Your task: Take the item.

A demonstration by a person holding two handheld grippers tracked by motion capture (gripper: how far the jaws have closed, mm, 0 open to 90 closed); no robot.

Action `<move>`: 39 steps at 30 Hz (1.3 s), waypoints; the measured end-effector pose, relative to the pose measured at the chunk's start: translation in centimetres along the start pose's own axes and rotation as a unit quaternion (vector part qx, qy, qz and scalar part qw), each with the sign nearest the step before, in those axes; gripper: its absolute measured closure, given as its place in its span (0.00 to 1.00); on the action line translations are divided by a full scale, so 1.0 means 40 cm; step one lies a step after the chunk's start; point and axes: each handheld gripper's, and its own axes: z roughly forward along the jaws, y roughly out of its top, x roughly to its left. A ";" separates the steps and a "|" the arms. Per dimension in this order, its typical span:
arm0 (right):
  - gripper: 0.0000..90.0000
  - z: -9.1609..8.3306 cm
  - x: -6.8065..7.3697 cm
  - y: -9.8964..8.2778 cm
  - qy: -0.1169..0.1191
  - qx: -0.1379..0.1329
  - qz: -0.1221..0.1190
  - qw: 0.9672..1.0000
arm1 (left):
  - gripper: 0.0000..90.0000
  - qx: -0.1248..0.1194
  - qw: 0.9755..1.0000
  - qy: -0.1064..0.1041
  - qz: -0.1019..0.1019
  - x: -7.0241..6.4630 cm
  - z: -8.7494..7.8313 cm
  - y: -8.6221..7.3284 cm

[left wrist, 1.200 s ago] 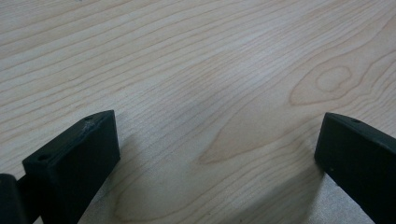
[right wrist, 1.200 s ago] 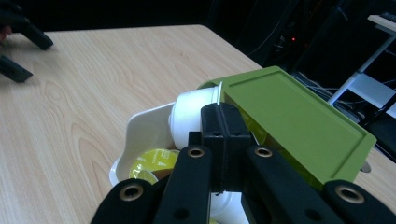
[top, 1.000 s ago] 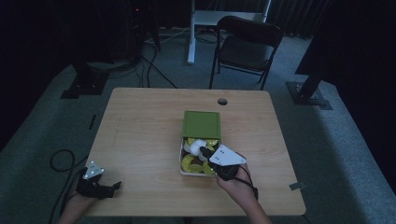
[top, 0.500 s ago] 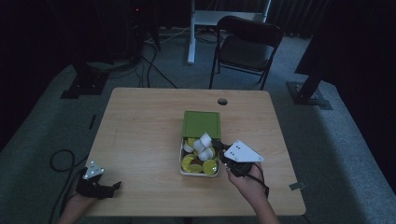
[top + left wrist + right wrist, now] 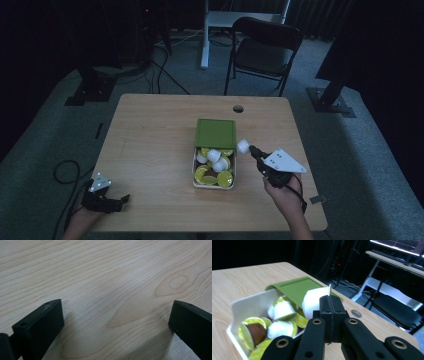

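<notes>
A white box (image 5: 213, 186) at mid-table holds several yellow-foiled and white coffee capsules (image 5: 215, 159). Its green lid (image 5: 216, 133) lies just behind it, propped on the box's far edge. My right gripper (image 5: 251, 150) hovers just right of the box, shut on the thin rim of a white capsule (image 5: 243, 146). In the right gripper view the jaws pinch that rim, with the white capsule (image 5: 313, 302) hanging on their left above the box (image 5: 249, 306) and lid (image 5: 297, 288). My left gripper (image 5: 122, 199) rests at the table's near left corner, its jaws (image 5: 116, 315) wide open over bare wood.
A cable hole (image 5: 238, 108) sits in the tabletop behind the lid. A folding chair (image 5: 265, 50) and a desk leg stand beyond the far edge. Cables lie on the carpet at the left.
My right gripper has come up out of the box and moved right with the white capsule in its jaws. The left gripper has stayed put.
</notes>
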 end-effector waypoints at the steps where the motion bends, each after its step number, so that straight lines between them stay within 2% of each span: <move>1: 1.00 -0.001 -0.004 -0.007 -0.003 0.004 0.003 1.000 | 0.00 0.000 1.000 0.000 0.000 0.000 0.000 0.000; 12: 1.00 0.012 -0.040 -0.087 -0.030 0.033 0.018 0.999 | 0.00 0.000 1.000 0.000 0.000 0.000 0.000 0.000; 20: 1.00 0.038 -0.066 -0.165 -0.045 0.068 0.032 0.996 | 0.00 0.001 1.000 0.000 0.000 0.000 0.000 0.000; 39: 1.00 0.087 -0.084 -0.277 -0.068 0.118 0.042 0.990 | 0.00 0.001 1.000 0.000 0.000 0.000 0.000 0.000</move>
